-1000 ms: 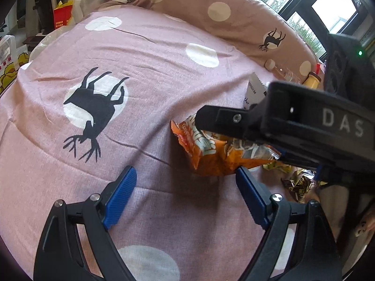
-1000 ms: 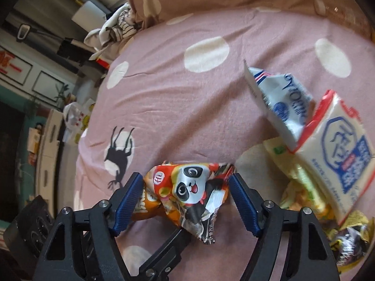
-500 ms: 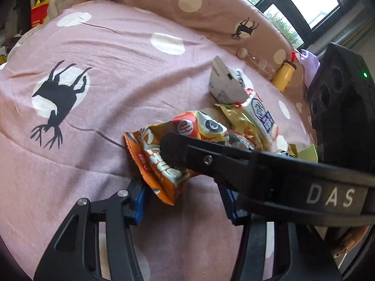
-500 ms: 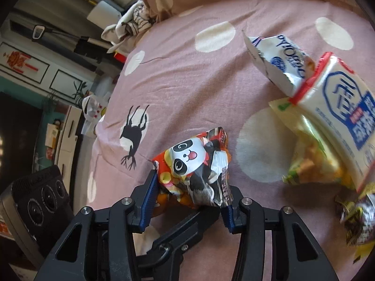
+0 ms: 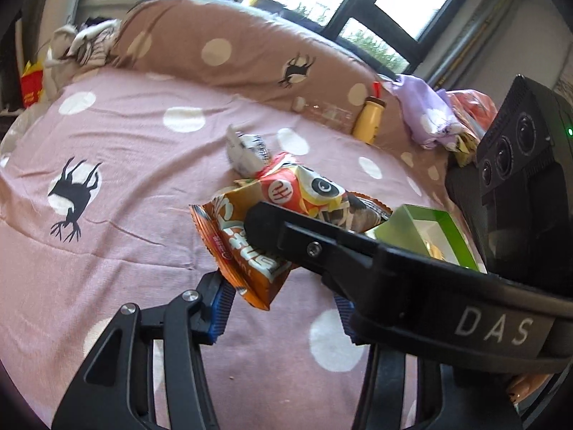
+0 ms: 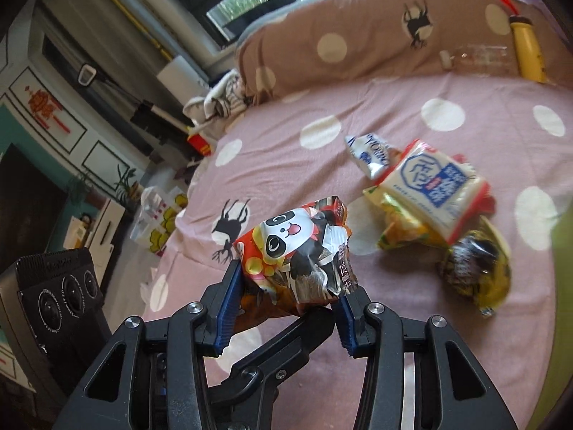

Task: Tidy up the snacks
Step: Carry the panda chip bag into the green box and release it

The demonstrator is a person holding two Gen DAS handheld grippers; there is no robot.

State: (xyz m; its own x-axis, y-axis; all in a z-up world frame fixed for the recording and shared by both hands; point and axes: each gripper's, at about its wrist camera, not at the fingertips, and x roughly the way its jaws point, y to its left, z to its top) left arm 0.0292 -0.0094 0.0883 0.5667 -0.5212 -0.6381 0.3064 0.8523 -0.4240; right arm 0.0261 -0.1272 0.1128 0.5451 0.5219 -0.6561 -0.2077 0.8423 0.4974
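Basically mid-transfer: my left gripper [image 5: 283, 301] had just closed on the orange snack bag [image 5: 243, 247], my right gripper [image 6: 286, 308] clamped the panda snack bag [image 6: 301, 251], both lifted off the bedspread [image 6: 358, 114]. Next move probably needed a drop spot, maybe the green box [image 5: 426, 229].

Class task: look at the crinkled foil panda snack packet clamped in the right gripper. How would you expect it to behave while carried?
The crinkled foil panda snack packet looks soft: it is creased where the right gripper squeezes it, so it probably deforms rather than resists. It stands unsupported above the fingers, suggesting it is light. Glossy foil may be slippery.
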